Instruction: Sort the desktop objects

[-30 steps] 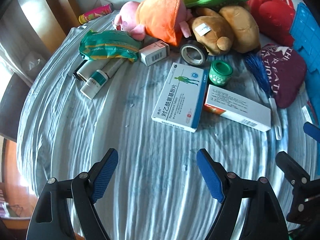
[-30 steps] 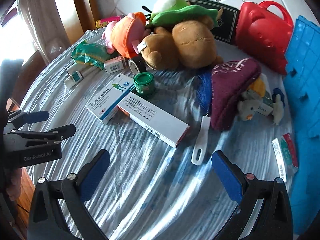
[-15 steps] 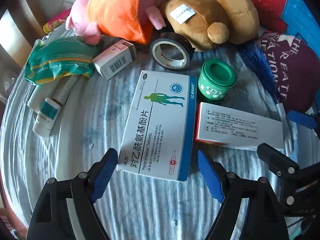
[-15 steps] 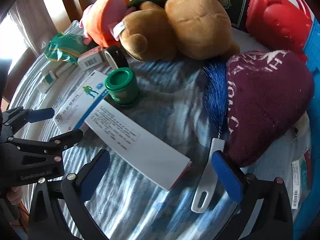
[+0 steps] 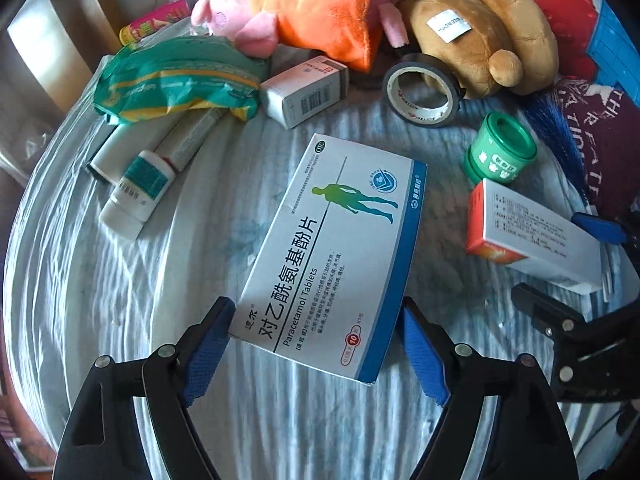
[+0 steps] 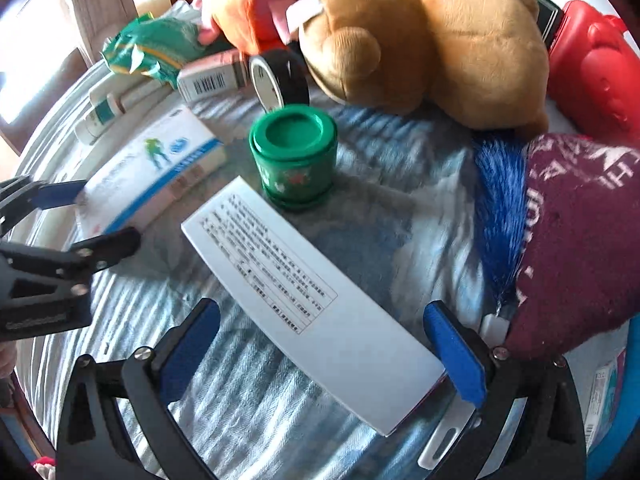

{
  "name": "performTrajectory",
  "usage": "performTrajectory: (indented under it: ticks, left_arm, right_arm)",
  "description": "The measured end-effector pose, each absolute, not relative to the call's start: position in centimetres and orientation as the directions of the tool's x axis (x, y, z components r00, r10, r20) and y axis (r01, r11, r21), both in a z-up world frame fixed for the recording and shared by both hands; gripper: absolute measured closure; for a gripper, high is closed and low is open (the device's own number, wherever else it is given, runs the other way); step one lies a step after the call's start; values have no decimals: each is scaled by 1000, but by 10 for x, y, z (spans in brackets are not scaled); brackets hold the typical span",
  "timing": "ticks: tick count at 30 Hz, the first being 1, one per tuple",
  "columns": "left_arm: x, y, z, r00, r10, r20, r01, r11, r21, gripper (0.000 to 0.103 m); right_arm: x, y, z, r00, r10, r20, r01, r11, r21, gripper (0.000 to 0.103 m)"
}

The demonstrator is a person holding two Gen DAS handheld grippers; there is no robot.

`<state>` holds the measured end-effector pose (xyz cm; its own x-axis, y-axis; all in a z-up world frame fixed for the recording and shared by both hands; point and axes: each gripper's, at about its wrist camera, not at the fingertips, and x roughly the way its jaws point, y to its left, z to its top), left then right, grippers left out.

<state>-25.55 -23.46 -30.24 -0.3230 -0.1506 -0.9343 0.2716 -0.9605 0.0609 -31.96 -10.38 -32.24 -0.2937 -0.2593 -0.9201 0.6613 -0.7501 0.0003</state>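
My left claw [image 5: 316,328] gapes astride the paracetamol box [image 5: 332,252] at frame centre, its long axis running away up-right; my right claw [image 6: 320,344], also apart, probably straddles the white carton [image 6: 308,296].

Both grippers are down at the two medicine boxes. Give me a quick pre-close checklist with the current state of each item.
1. Left gripper open around the paracetamol box: ok.
2. Left fingers squarely on the box sides: not ok, box lies skewed.
3. Right gripper open around the white box: ok.
4. White box centred: not ok, it crowds the right finger.
5. Brush handle clear of the right finger: not ok, it lies under it.
6. Green jar outside both grasps: ok.
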Motion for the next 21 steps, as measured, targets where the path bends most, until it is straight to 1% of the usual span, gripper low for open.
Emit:
performTrajectory:
  ticks: [3, 9, 10, 15, 17, 21]
  left_arm:
    - [-239, -229, -301, -309, -146, -940, 287, -956, 54, 22]
    - [-235, -214, -297, -321, -185, -929, 313, -946, 80, 21]
    - [-236, -212, -296, -330, -193, -924, 316, -945, 85, 20]
    - [-242, -208, -294, -351, -229, -908, 345, -933, 102, 11]
    - [-242, -210, -295, -351, -232, -907, 375, -923, 91, 2]
    - [-239, -215, -296, -369, -192, -909, 403, -915, 29, 2]
  right_arm:
    - [-316, -103, -319, -271, -272, -924, 655, -755, 30, 0]
    - [-310, -102, -313, -225, -297, -928, 639, -764, 90, 0]
    - [-312, -102, -312, -241, -294, -925, 634, -769, 79, 0]
    - [-320, -98, -320, -256, -336, -906, 631, -769, 107, 0]
    - [-321, -97, -321, -269, -351, -897, 635, -765, 109, 0]
    - [-318, -100, -325, -290, -340, -895, 649, -757, 77, 0]
